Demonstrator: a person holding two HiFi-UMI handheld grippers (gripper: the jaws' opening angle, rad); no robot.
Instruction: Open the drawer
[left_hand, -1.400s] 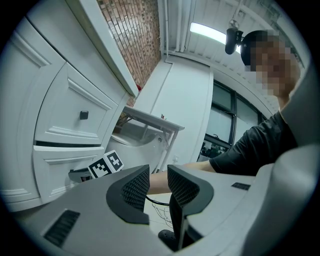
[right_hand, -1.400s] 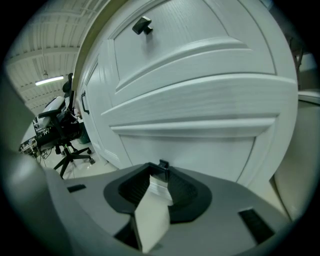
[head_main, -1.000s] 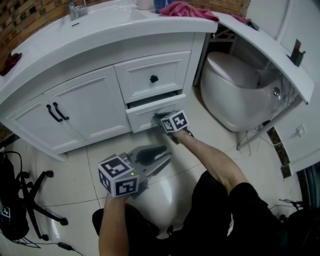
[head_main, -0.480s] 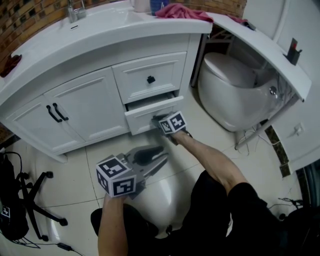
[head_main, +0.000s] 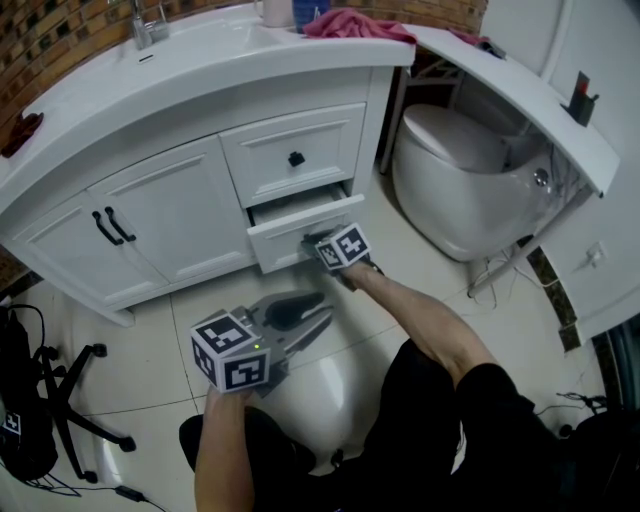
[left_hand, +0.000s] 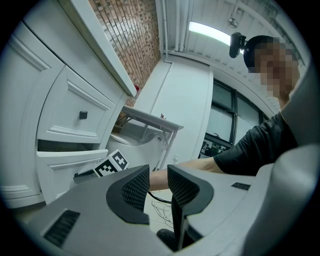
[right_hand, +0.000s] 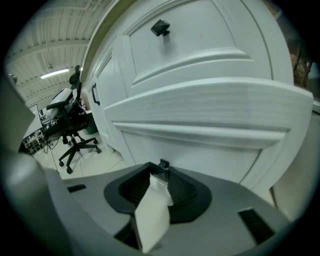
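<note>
White floor tiles (head_main: 150, 340) and a white vanity (head_main: 150, 225) make up this bathroom, with an office chair (head_main: 75, 400) at the far left. Our left tool (head_main: 303, 316) hangs low over the floor, released, its pads (left_hand: 136, 189) a little apart with nothing between them. Right of it, the lower drawer (head_main: 285, 232) stands slightly out of the vanity beneath the shut upper drawer (head_main: 320, 140), and a dark gap shows above its front. Our right tool (head_main: 310, 241) is clenched on that drawer's small black knob (right_hand: 163, 164), which sits at the very tips of the jaws. A toilet (head_main: 460, 190) stands just beyond.

We judge the pull begun but far from finished. To do it well, we should draw straight back along the drawer's run, level and steady. So shallow a hold on a small knob could slip if we tilt or tug sideways.

We cannot see inside the drawer. In the head view the marker cube (head_main: 343, 247) covers the knob. In the right gripper view a pale strip (right_hand: 152, 210) lies across the pads and hides how deep the knob sits.
</note>
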